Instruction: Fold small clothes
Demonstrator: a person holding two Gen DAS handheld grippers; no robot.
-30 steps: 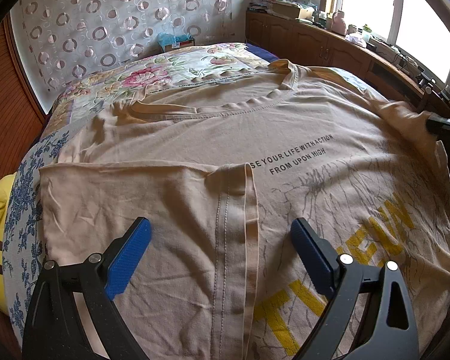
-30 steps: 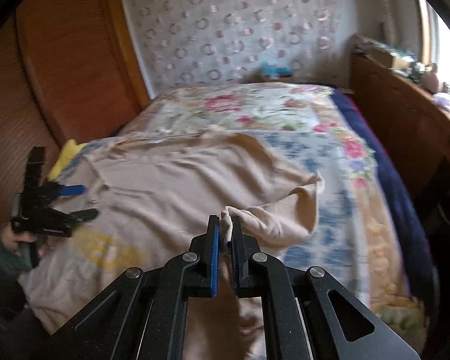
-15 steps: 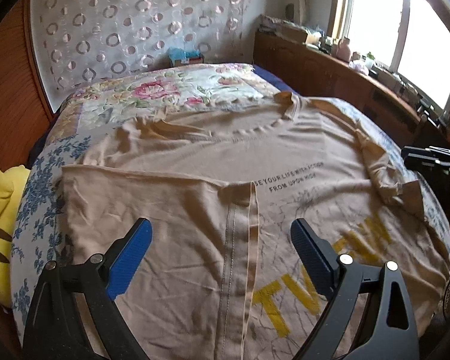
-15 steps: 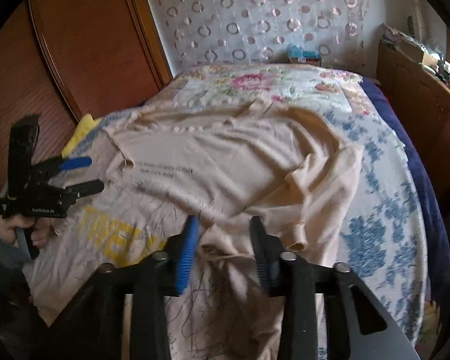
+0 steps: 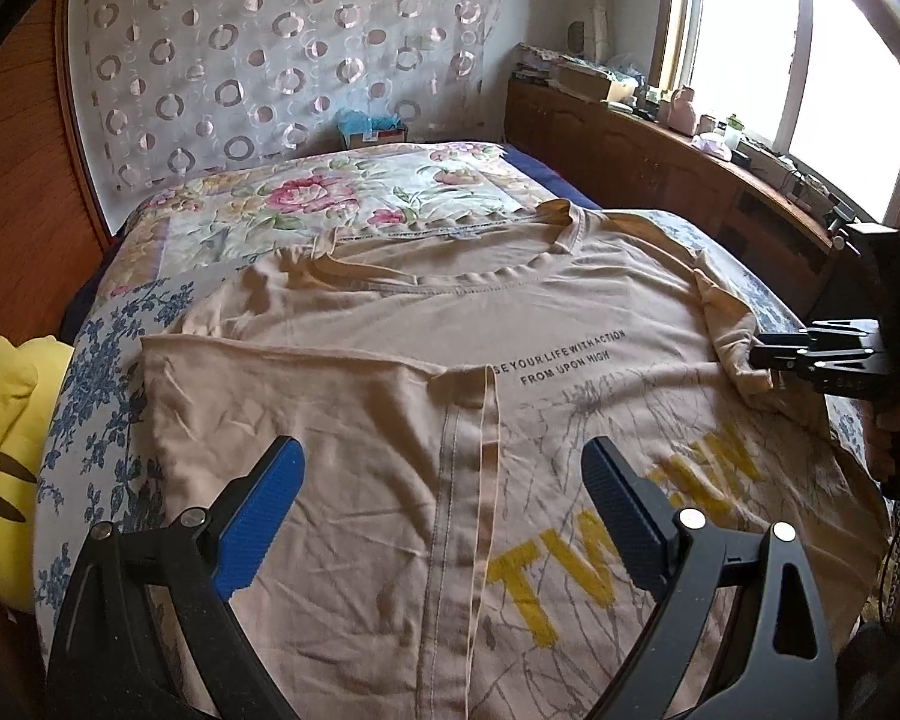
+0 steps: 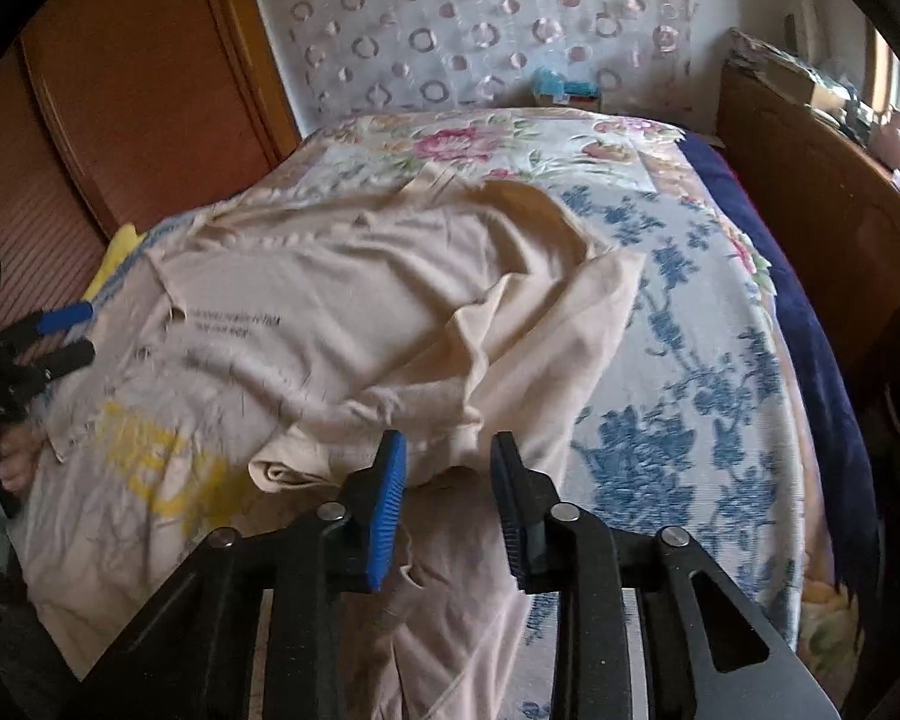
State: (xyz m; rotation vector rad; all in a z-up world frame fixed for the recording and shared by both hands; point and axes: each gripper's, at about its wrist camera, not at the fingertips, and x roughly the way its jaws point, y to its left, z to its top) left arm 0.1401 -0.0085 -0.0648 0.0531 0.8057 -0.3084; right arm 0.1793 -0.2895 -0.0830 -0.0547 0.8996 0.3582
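Tee lies print-up across the bed, collar toward the far end. One side is already folded in: that sleeve and side panel lie flat over the chest, edge running down the middle, covering the start of the print. Left gripper hovers over that folded panel, jaws wide apart, nothing between the pads; looks like it's parked clear so the flat fold isn't disturbed. Right gripper is at the opposite side, over the bunched sleeve. Its jaws have just been closing and now stand partly open; crumpled cloth sits in the gap, but I see space on both sides of it, so it isn't clamped. That sleeve is heaped, not flat, with one fold flopped out onto the blue-flower sheet. My read: the right side needs a fresh bite on the sleeve edge, then a carry across to mirror the first fold. Risk is pinching several layers in that heap and dragging the body with it. Yellow plush sits off the bed's edge, out of the way.
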